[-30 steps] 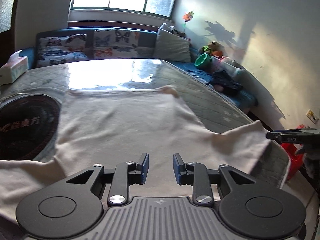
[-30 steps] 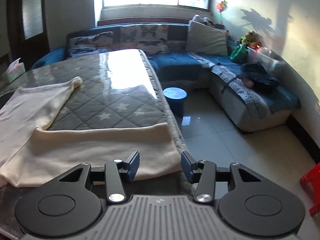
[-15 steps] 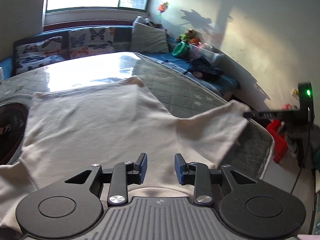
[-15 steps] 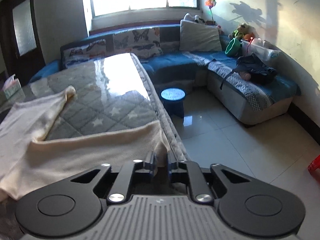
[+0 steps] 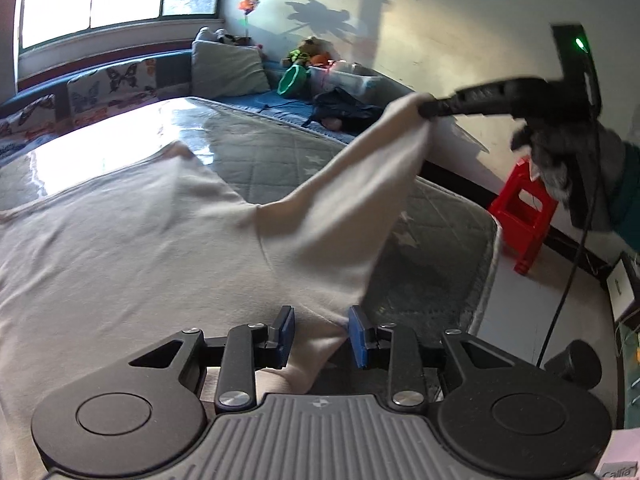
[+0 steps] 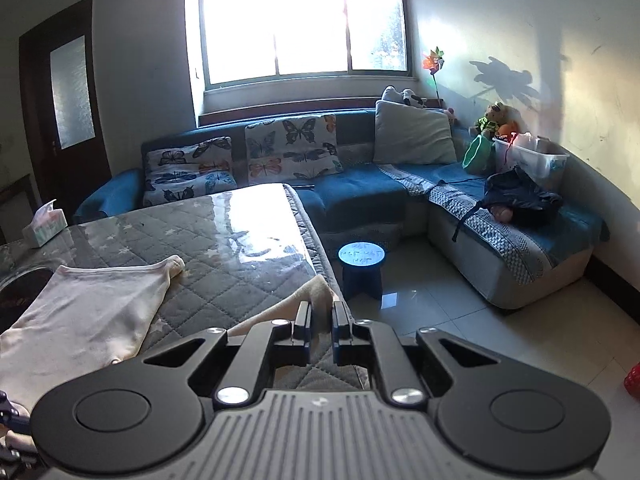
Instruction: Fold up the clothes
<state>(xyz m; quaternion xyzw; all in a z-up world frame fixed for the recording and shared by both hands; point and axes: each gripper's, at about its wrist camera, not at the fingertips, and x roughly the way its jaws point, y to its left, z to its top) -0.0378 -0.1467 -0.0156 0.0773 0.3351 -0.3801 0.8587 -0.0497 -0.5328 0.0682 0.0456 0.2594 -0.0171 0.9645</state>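
A cream long-sleeved shirt (image 5: 132, 240) lies spread on the grey quilted table (image 5: 436, 220). My right gripper (image 6: 320, 326) is shut on the end of its right sleeve (image 6: 318, 290) and holds it lifted off the table. In the left wrist view that gripper (image 5: 426, 109) shows at the upper right with the sleeve (image 5: 360, 200) stretched up to it. My left gripper (image 5: 320, 334) is open, low over the shirt near the base of that sleeve, with a fold of cloth between its fingers. The shirt's body (image 6: 84, 316) lies flat at the left in the right wrist view.
A blue corner sofa (image 6: 360, 184) with butterfly cushions runs behind and to the right of the table. A blue stool (image 6: 362, 266) stands off the table's corner. A red stool (image 5: 520, 216) stands on the floor at right. A tissue box (image 6: 44, 226) sits at the table's far left.
My right gripper closed on the sleeve end and lifted it up off the table. My left gripper moved right toward the base of the sleeve and stayed open.
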